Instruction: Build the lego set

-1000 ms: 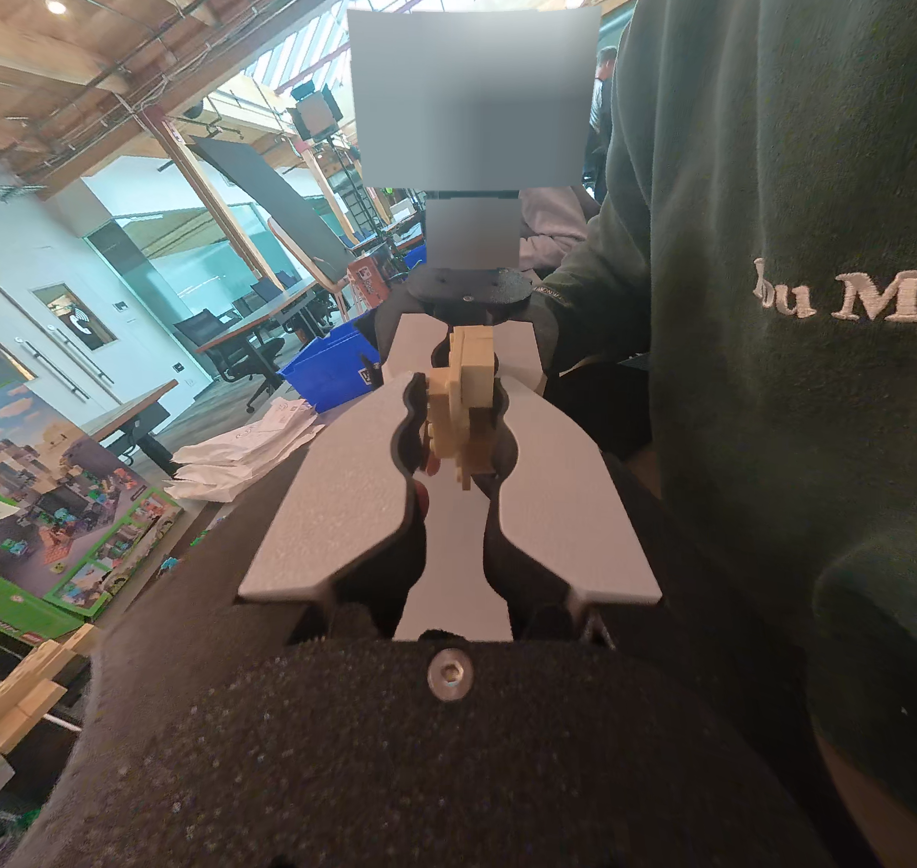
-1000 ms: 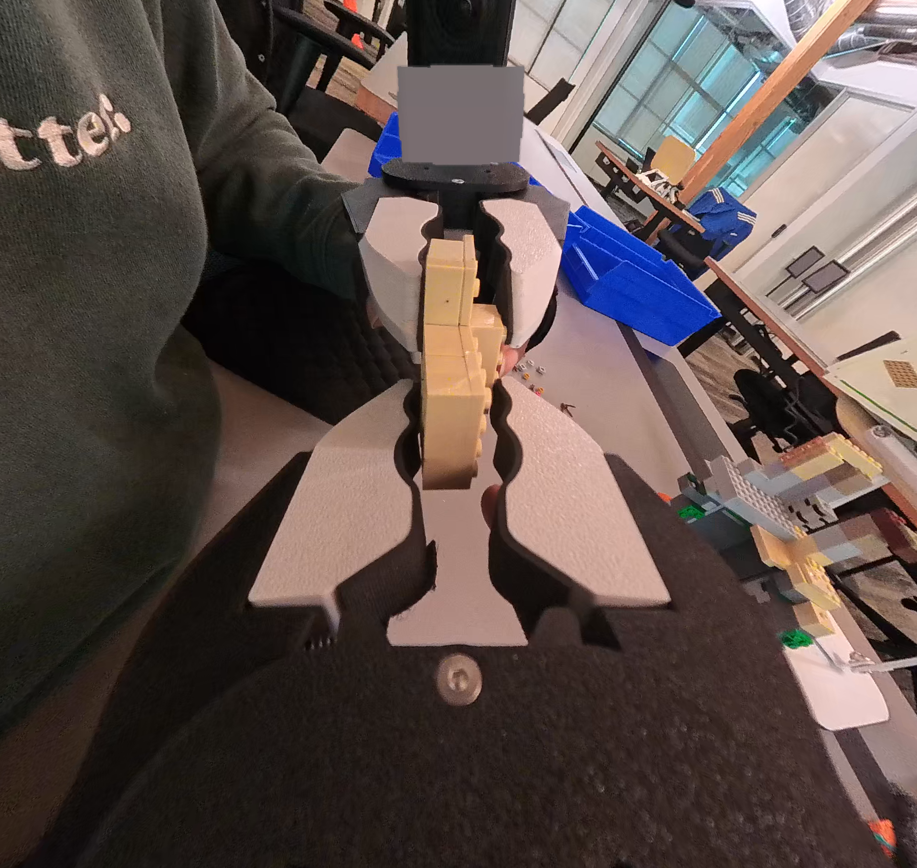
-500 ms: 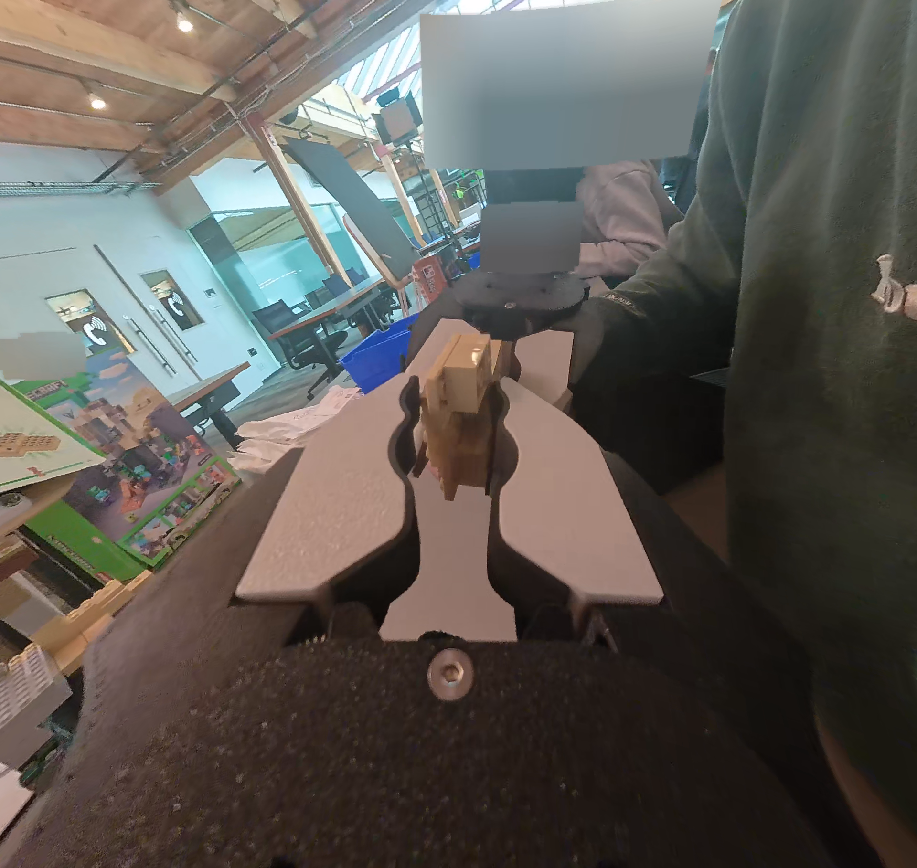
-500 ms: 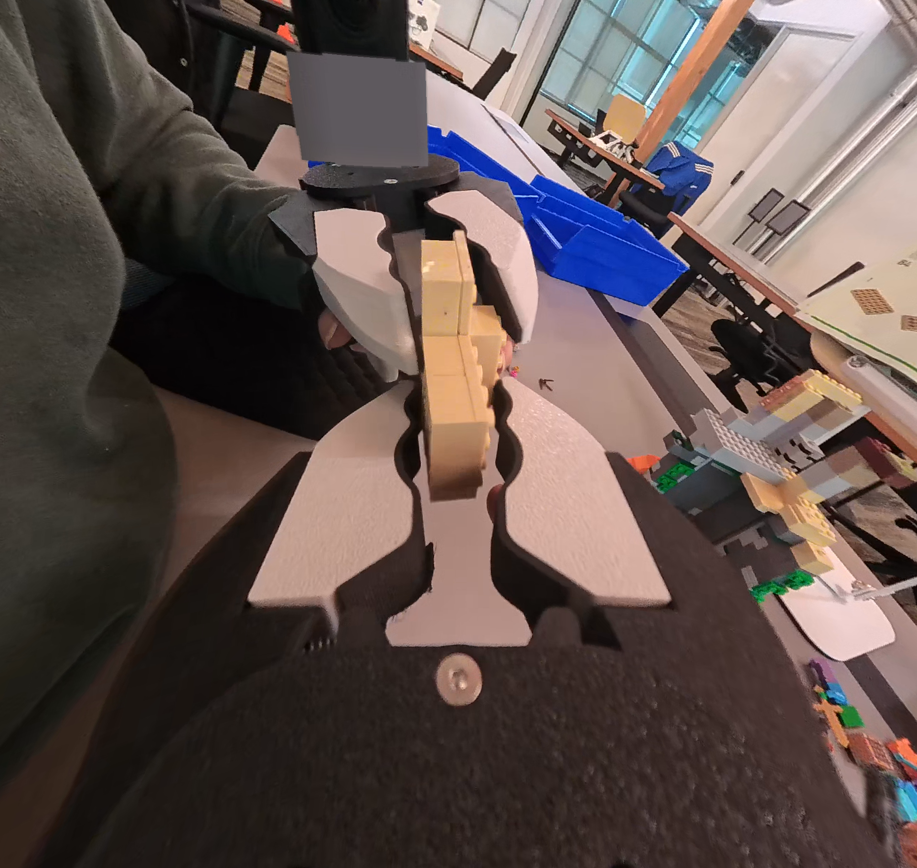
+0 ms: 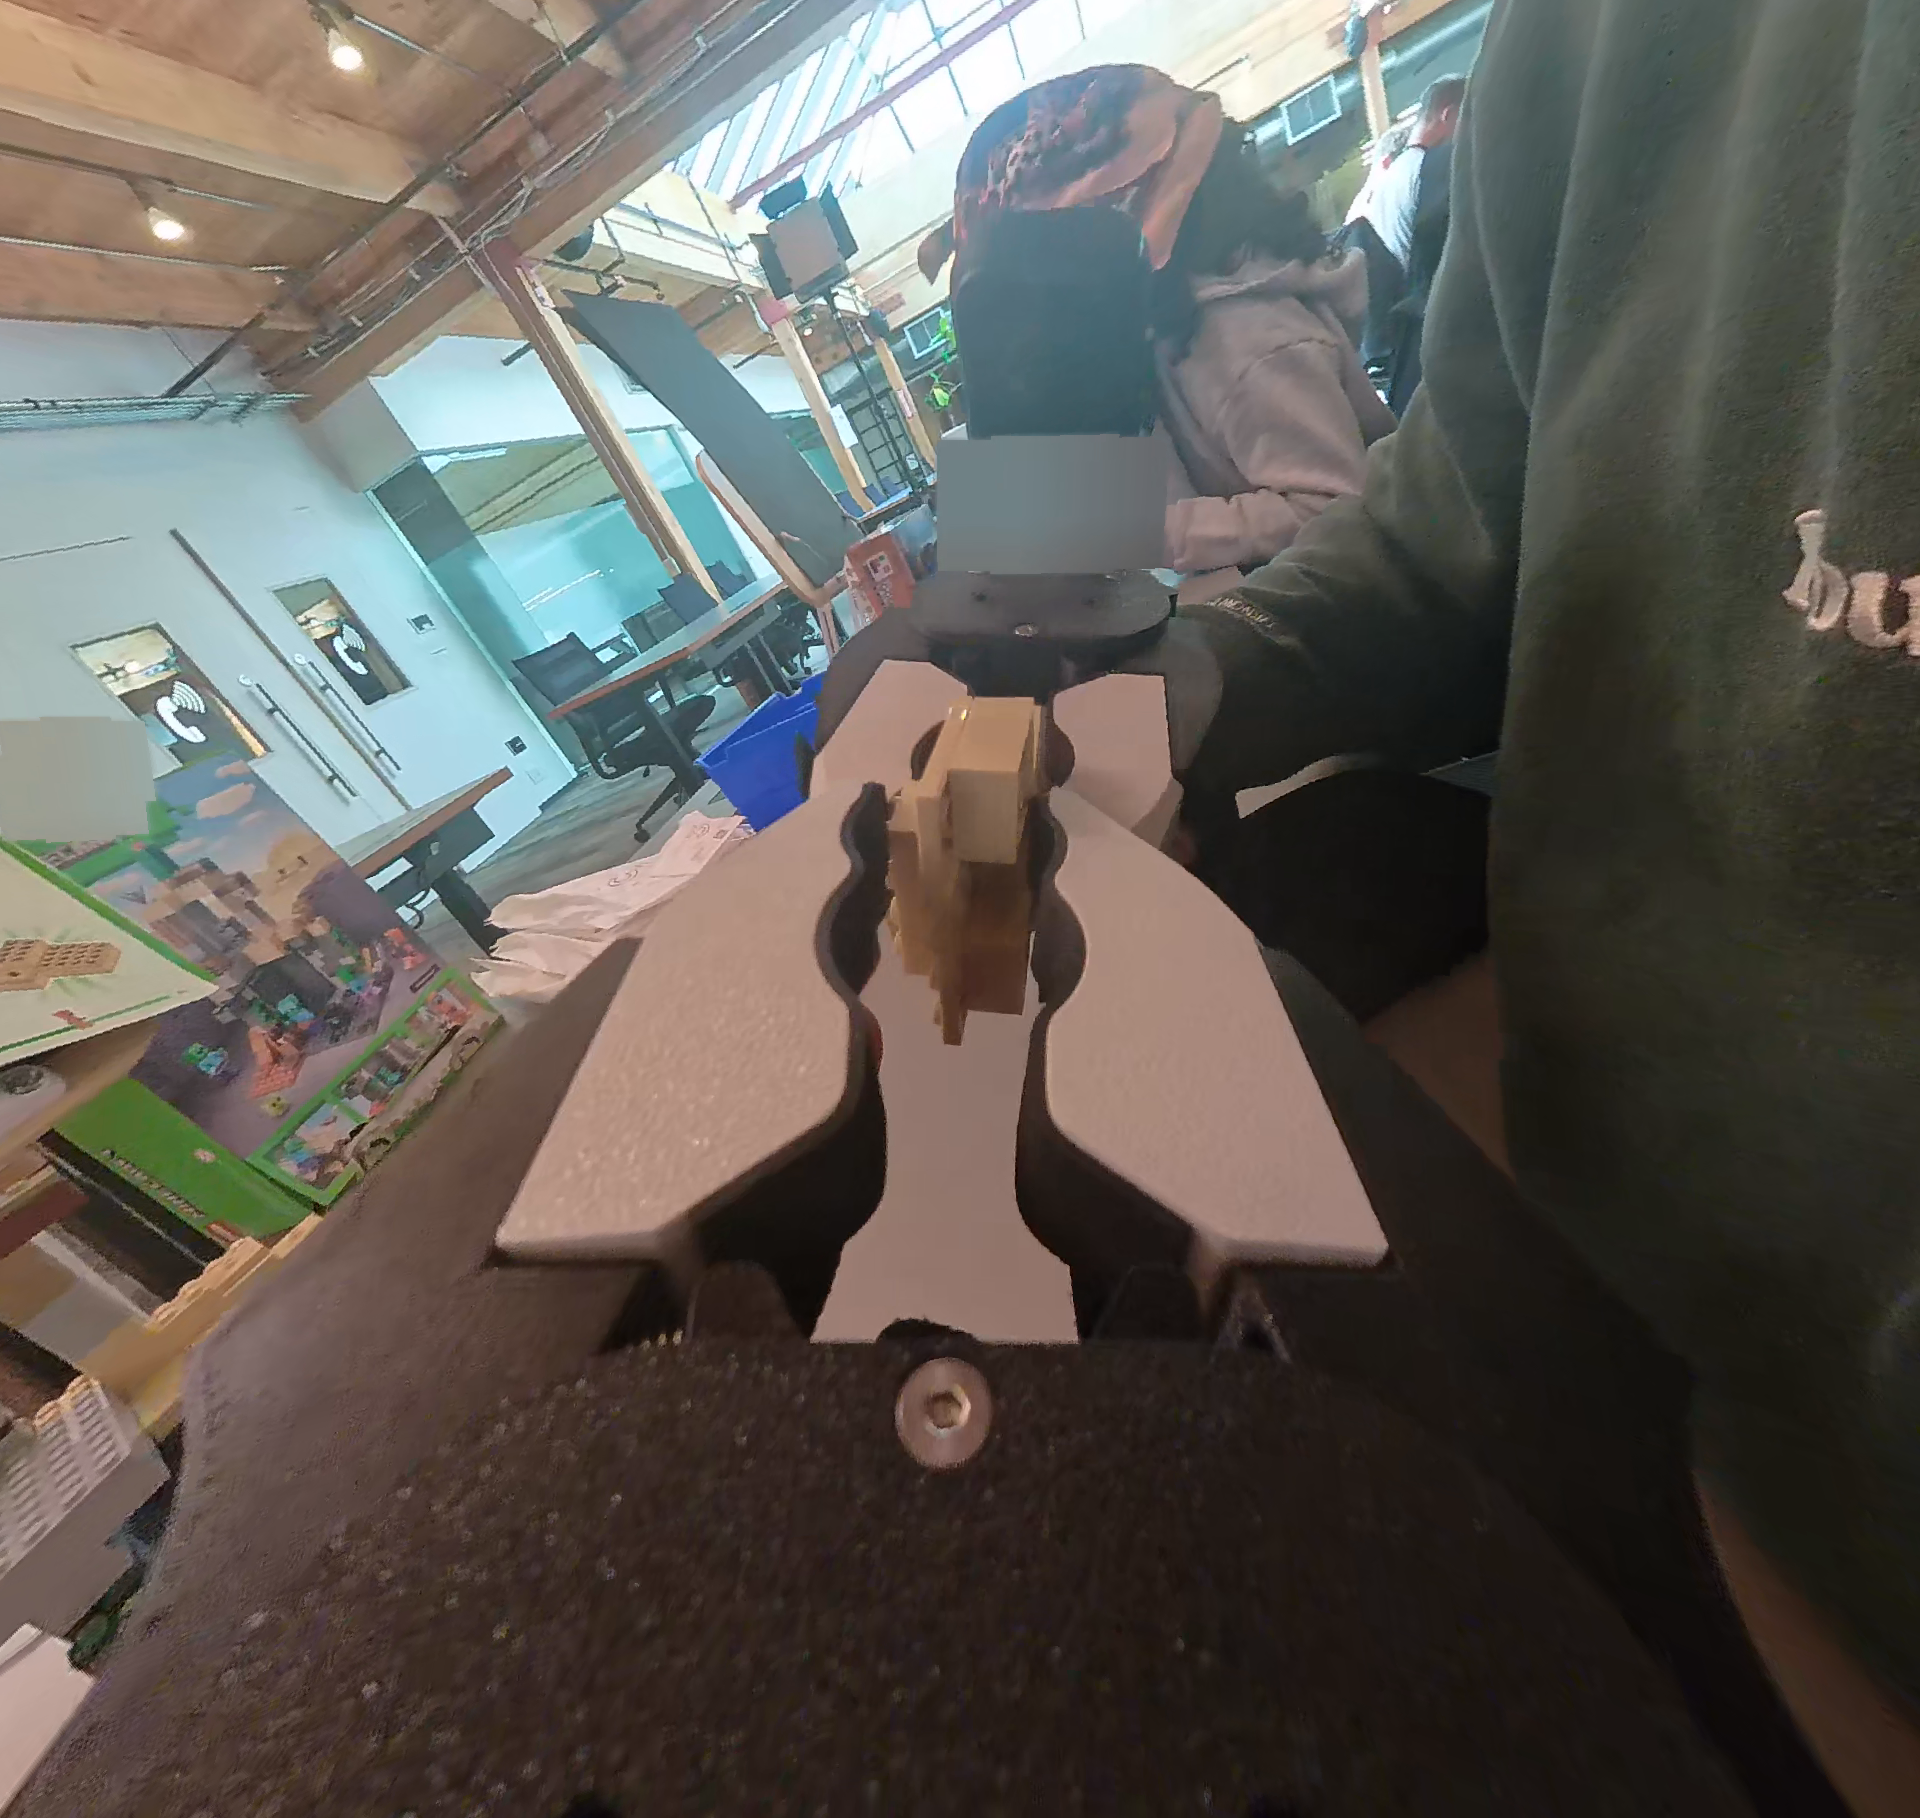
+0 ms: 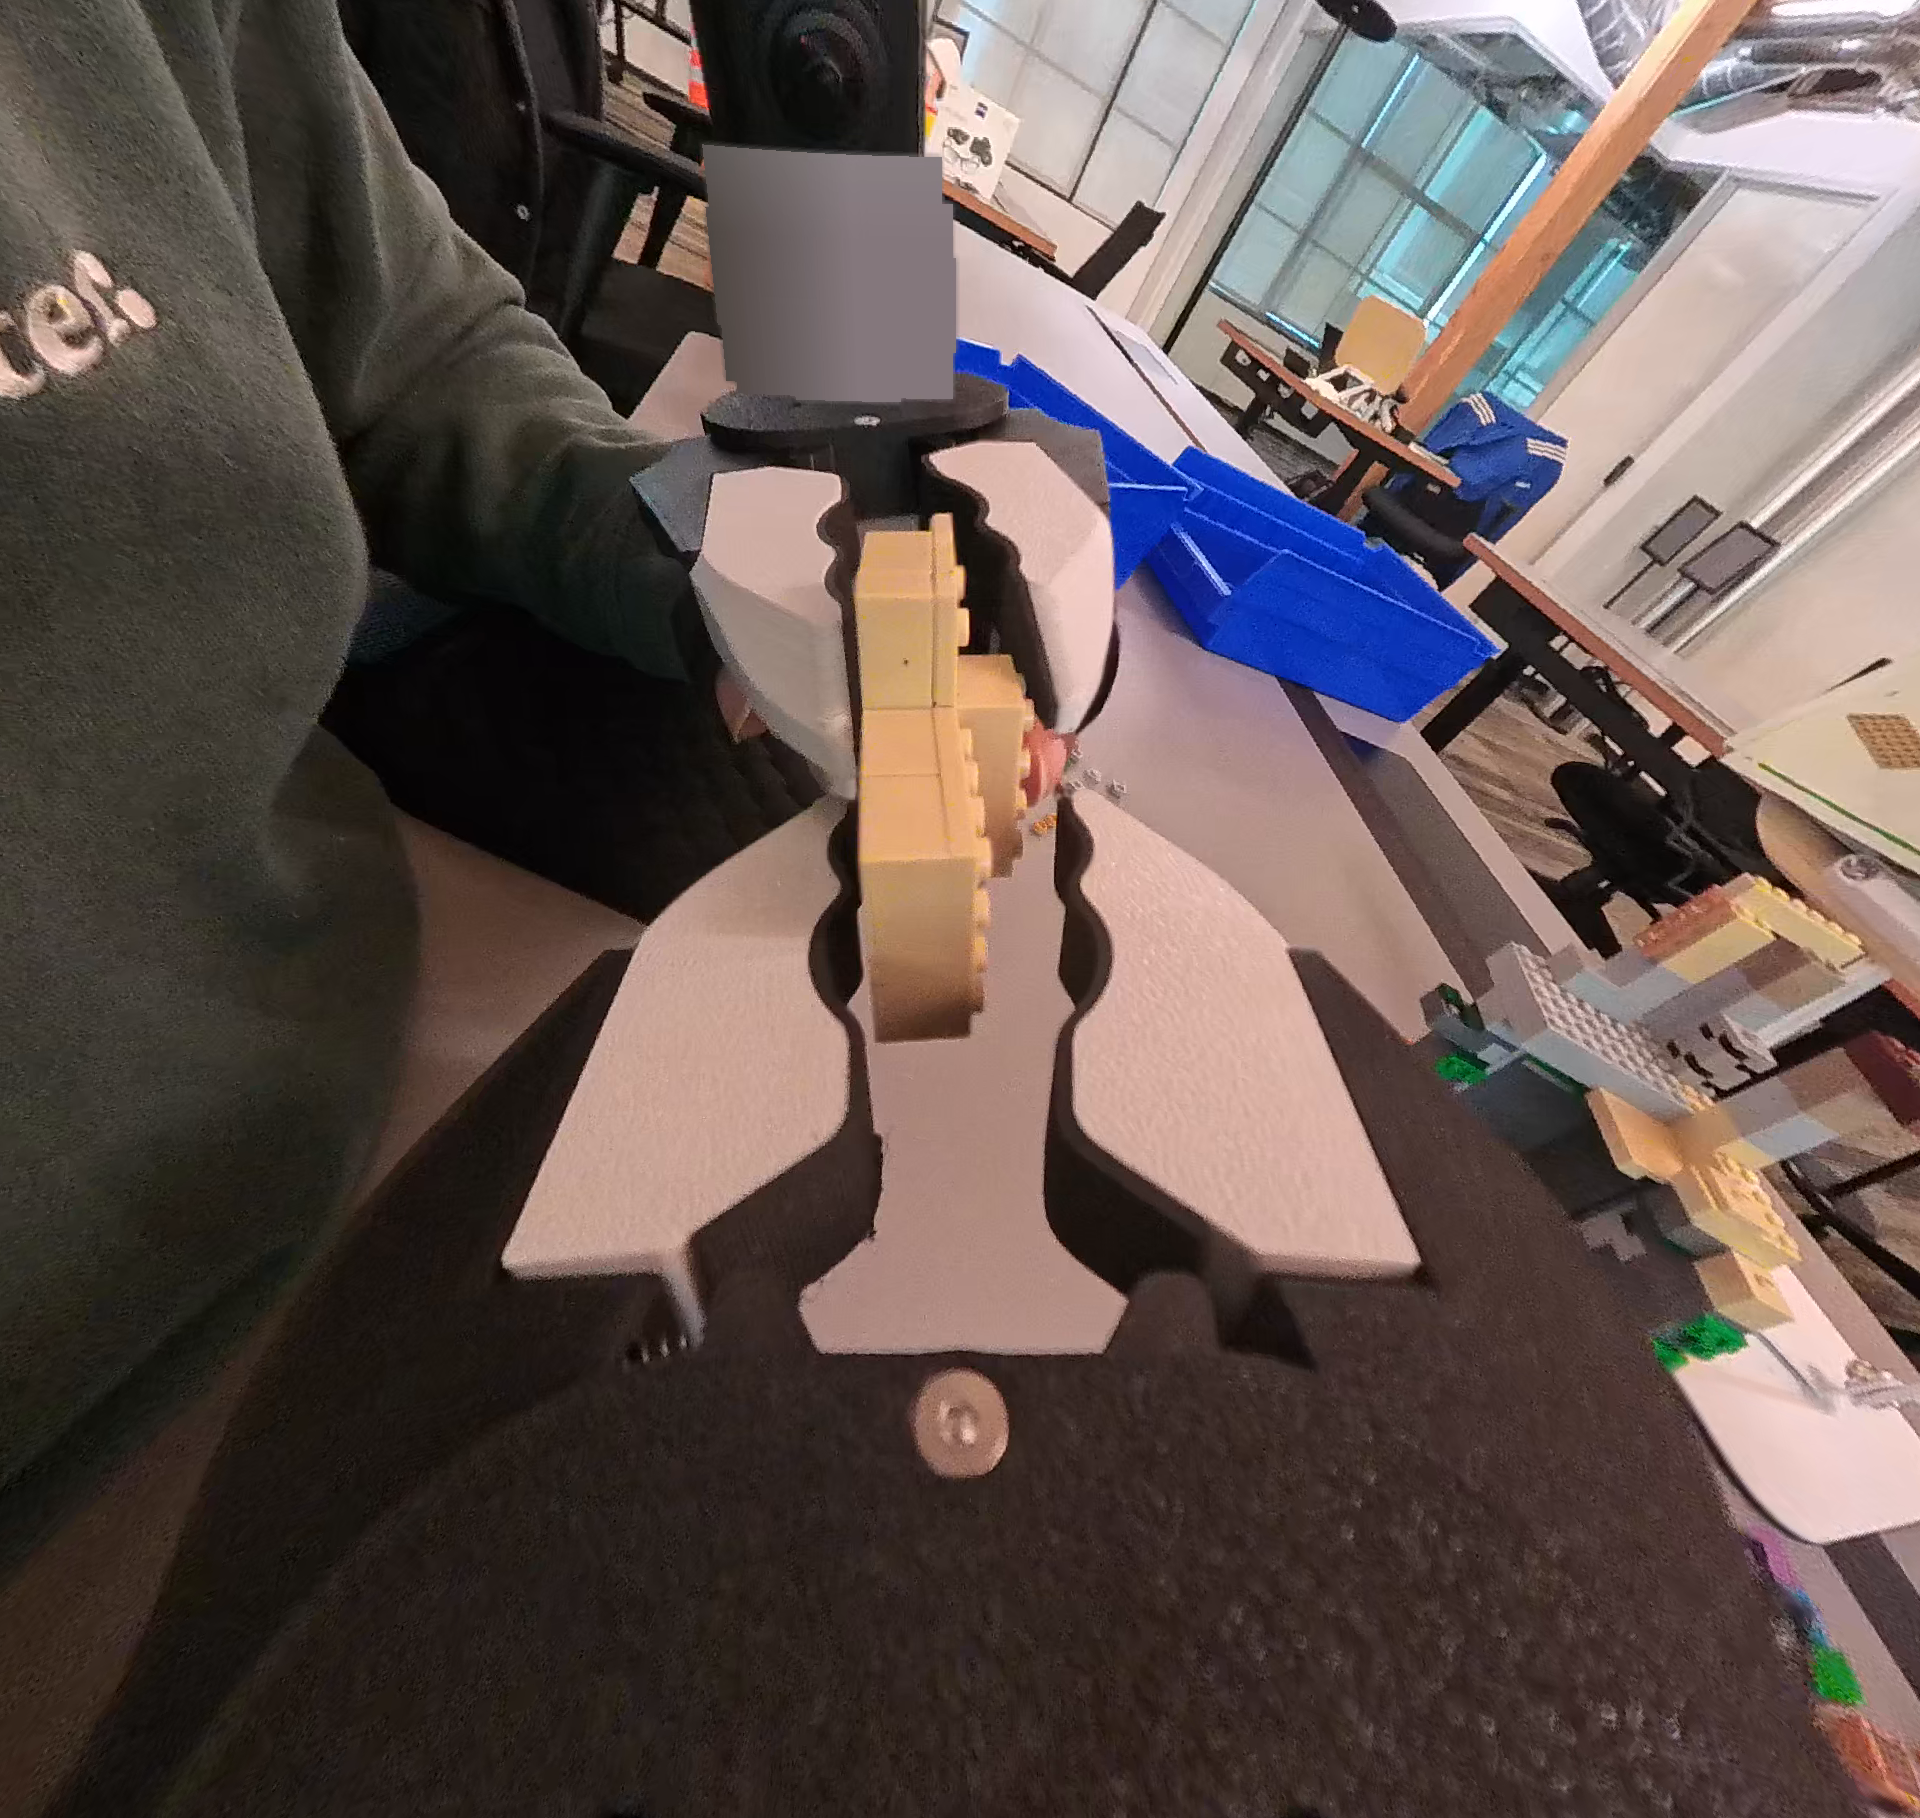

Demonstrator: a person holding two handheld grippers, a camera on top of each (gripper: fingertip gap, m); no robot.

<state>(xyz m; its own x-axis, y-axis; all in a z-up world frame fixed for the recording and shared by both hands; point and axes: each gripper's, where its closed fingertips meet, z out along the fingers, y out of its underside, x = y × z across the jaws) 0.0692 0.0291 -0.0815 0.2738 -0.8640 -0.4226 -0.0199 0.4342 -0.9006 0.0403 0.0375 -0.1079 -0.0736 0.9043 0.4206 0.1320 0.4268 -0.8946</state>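
Observation:
A tan lego assembly (image 5: pixel 966 895) is held in the air between my two grippers, which face each other tip to tip. My left gripper (image 5: pixel 956 833) is shut on its end. In the right wrist view the same assembly (image 6: pixel 914 885) lies against the left finger of my right gripper (image 6: pixel 951 833), with a visible gap to the right finger, so that gripper stands slightly open. The left gripper (image 6: pixel 945 740) clamps the assembly's far end there. A fingertip of the person's hand touches the assembly's studded side.
A partly built lego model (image 6: pixel 1662 1041) stands on the grey table (image 6: pixel 1195 729) to the right, with loose bricks (image 6: pixel 1829 1664) nearer. Blue bins (image 6: pixel 1299 573) sit behind. The set's box (image 5: pixel 281 989) and tan bricks (image 5: pixel 187 1321) lie left. The person's green sweater (image 5: pixel 1662 625) is close by. The grippers are tip to tip, or close to it.
My right gripper's jaws have widened, leaving a gap beside the assembly. Both grippers tilted and shifted slightly; the assembly stays between them.

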